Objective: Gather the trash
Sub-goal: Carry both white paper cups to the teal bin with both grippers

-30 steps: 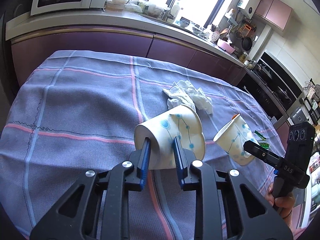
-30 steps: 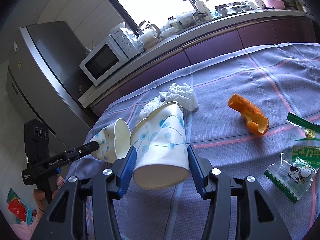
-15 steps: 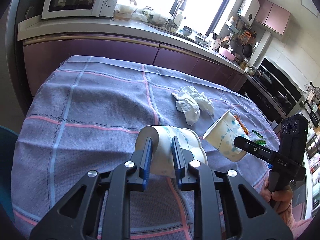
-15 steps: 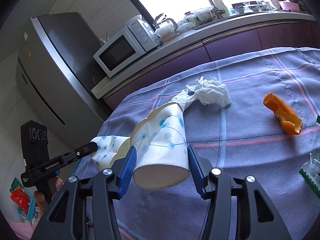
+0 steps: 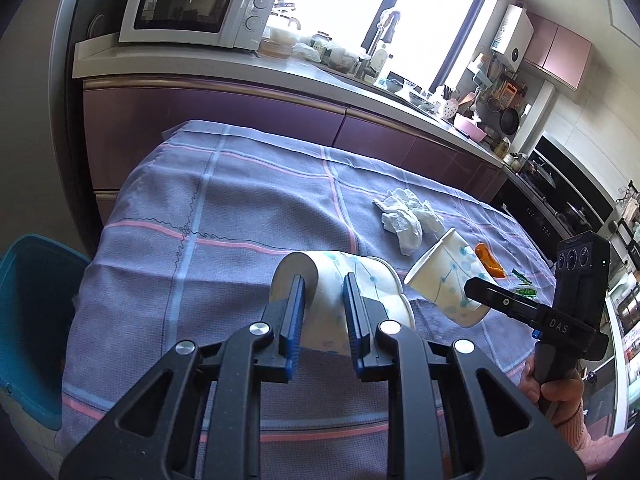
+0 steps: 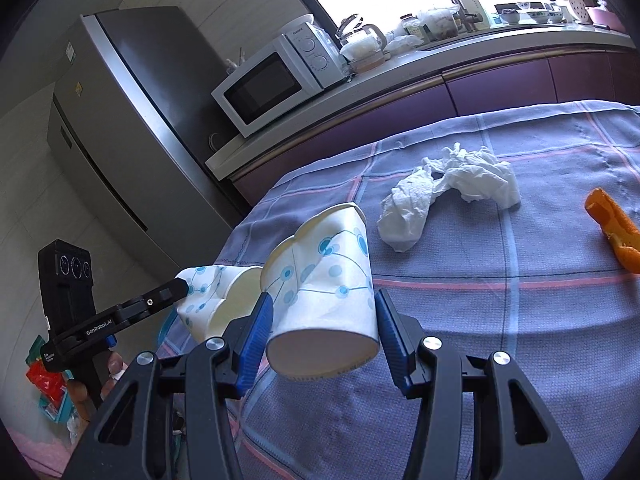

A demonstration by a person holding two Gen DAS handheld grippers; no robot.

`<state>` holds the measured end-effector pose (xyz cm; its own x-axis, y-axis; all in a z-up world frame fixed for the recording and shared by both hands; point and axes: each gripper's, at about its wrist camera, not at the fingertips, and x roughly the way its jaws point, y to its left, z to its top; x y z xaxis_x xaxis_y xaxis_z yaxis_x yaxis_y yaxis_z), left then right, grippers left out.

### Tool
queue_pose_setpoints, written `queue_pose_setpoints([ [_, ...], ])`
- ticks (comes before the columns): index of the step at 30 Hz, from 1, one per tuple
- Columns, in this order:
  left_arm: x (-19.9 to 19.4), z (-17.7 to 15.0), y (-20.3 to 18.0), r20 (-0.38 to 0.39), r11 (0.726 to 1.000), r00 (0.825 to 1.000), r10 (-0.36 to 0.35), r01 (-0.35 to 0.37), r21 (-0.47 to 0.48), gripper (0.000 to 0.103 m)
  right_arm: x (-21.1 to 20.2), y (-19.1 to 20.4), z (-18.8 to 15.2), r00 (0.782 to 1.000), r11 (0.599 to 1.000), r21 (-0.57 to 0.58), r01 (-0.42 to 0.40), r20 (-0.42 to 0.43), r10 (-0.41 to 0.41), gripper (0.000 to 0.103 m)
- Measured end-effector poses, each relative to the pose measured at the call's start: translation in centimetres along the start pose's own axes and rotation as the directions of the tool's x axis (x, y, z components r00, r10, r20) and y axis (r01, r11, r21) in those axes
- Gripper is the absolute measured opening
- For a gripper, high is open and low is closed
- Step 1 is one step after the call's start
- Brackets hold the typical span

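My left gripper [image 5: 324, 280] is shut on a crushed white paper cup with blue dots [image 5: 332, 266], its base toward me, held above the near left part of the checked tablecloth [image 5: 240, 208]. In the right wrist view, my right gripper [image 6: 323, 298] is shut on a second dotted paper cup [image 6: 328, 264], dented at the rim and held base toward me. The two cups hang side by side, close together. A crumpled white tissue [image 6: 452, 188] and an orange peel [image 6: 612, 232] lie on the cloth farther right.
A teal bin [image 5: 28, 320] stands on the floor by the table's left end. Green snack wrappers [image 5: 524, 290] lie near the peel. Purple cabinets with a microwave [image 5: 192, 8] run behind the table, and a steel fridge [image 6: 132, 132] stands at the left.
Both grippers have carried their cups leftward over the table toward its left end. The teal bin has come into the left wrist view. Both grips are unchanged.
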<state>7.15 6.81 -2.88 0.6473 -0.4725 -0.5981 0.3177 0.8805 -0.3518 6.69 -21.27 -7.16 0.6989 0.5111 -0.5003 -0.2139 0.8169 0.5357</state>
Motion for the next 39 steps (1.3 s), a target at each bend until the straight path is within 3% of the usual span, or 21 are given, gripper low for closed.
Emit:
queue_pose_setpoints([
  [20, -5.9, -1.4, 3.8, 0.064, 0.994, 0.994, 0.091, -0.087, -0.066, 0.020, 2.9, 4.7, 0.2, 0.994, 0.993, -0.073, -0.090, -0.062, 0.086, 0.050],
  [39, -10.8, -1.9, 8.4, 0.128, 0.970, 0.972, 0.196, -0.173, -0.171, 0.020, 6.5, 10.3, 0.0, 0.978, 0.969, -0.167, -0.180, -0.134, 0.159, 0.050],
])
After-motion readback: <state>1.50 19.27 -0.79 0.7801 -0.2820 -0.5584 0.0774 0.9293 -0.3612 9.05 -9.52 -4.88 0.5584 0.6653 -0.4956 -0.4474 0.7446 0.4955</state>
